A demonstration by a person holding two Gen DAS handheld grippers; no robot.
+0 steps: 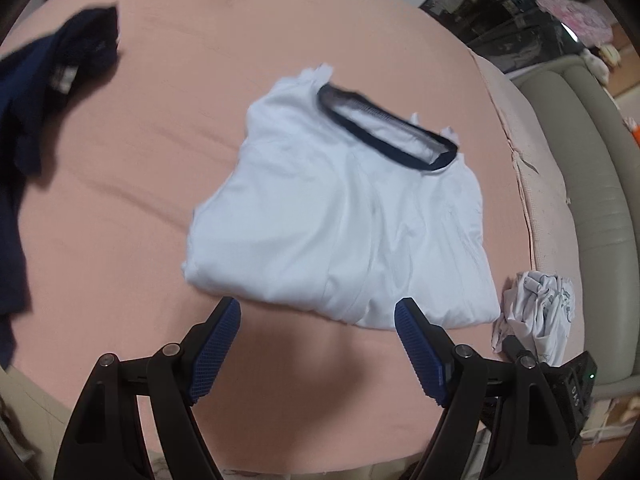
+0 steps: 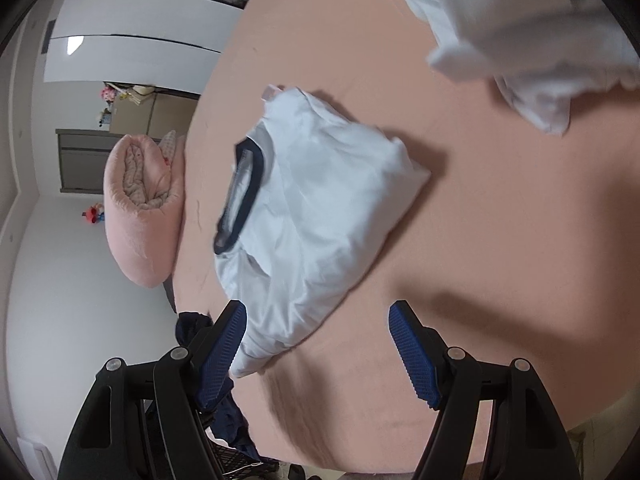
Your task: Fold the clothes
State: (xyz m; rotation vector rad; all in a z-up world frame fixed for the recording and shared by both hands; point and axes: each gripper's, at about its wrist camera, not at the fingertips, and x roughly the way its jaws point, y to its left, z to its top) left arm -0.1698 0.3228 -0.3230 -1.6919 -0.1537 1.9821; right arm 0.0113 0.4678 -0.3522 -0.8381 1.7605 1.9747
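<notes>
A white T-shirt with a dark navy collar (image 1: 340, 216) lies folded into a compact rectangle on the pink bed sheet (image 1: 168, 168), just ahead of the tips of my left gripper (image 1: 318, 316), whose blue-padded fingers (image 1: 218, 344) stand wide apart and hold nothing. My right gripper (image 2: 318, 320) hangs over the same shirt (image 2: 316, 216) from another side, its fingers likewise spread and empty, the shirt's near corner lying between and just past them. By my reading this shirt is as folded as the task asks, sleeves tucked under and collar on top, though the edges are soft rather than crisp. More remains: a dark navy garment (image 1: 36, 92) lies loose and rumpled well off to the left of my left fingers, and a crumpled white printed garment (image 1: 536, 312) sits bunched just beyond the right finger; the right camera shows such a white piece (image 2: 516, 36) far ahead, blurred. I judge those two unfolded. The surface is a soft mattress, lightly creased, so cloth will drag rather than slide. Around it: a padded grey-beige bed frame (image 1: 592, 208) past the right finger, a rolled pink quilt (image 2: 140, 208) beyond my right gripper's left finger, pale walls and cluttered shelves
</notes>
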